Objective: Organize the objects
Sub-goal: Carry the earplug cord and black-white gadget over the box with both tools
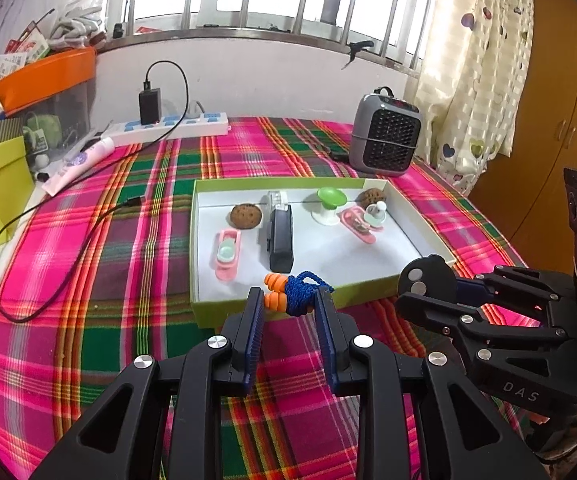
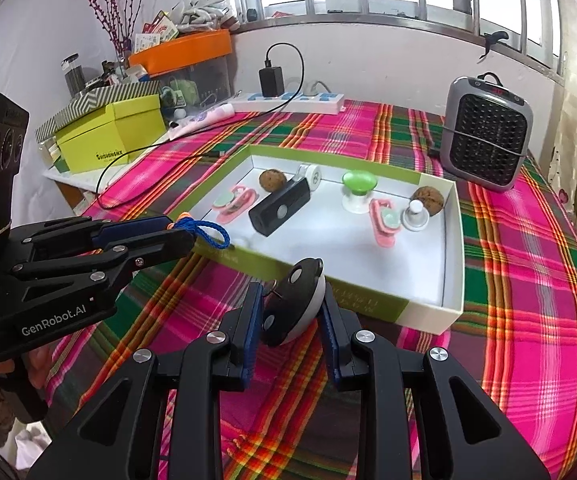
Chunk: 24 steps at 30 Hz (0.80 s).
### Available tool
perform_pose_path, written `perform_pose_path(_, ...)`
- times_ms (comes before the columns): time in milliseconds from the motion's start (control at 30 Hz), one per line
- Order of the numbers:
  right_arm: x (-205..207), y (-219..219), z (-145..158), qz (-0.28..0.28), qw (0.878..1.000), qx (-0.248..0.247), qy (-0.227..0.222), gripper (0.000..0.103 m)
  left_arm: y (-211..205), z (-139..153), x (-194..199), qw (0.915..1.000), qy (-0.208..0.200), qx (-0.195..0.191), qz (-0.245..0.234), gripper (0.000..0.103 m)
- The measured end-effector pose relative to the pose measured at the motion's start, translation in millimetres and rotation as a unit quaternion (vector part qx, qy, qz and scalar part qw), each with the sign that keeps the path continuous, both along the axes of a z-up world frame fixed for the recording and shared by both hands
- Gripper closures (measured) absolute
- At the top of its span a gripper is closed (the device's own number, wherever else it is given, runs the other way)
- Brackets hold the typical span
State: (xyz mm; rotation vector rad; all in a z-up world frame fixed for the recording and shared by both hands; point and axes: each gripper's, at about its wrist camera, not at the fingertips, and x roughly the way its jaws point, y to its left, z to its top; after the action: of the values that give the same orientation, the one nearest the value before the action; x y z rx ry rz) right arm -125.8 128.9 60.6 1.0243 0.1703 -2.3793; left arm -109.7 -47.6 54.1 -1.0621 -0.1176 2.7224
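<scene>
Corded orange earplugs (image 1: 288,292) and black-white fob (image 2: 294,304) held above green-rimmed tray (image 1: 204,312).

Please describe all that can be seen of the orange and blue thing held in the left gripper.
The corded earplugs are a pair of ribbed orange plugs, soft-looking, joined by a blue braided cord bunched into a knot with one loop sticking out. The left gripper is shut on the bundle, its blue pads pressing both sides. It hangs in the air just over the near green wall of the tray, touching nothing else that shows.

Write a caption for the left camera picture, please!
Left hand-held gripper lifts corded orange foam earplugs toward a shallow green-rimmed cardboard box.
</scene>
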Motion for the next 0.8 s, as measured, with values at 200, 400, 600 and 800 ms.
perform_pose_path(200, -5.5, 2.3, 1.0, -0.005, 1.0, -0.002, 0.0, 0.075, 1.1, 3.4, -5.1, 1.0, 0.004, 0.0, -0.002, 0.079)
perform_pose_path(400, -13.3, 1.7, 2.4, -0.006, 1.0, -0.001, 0.001, 0.075, 1.7, 4.0, -10.2, 1.0, 0.004, 0.0, -0.003, 0.079)
perform_pose_path(600, -25.7, 1.0, 1.2, -0.009, 1.0, -0.001, -0.001, 0.075, 0.7, 1.1, -23.4, 1.0, -0.002, 0.0, 0.0, 0.079)
perform_pose_path(800, -41.1, -0.9, -2.4, -0.011, 1.0, 0.001, -0.007, 0.075, 1.2, -3.0, -34.8, 1.0, -0.007, 0.001, 0.001, 0.079)
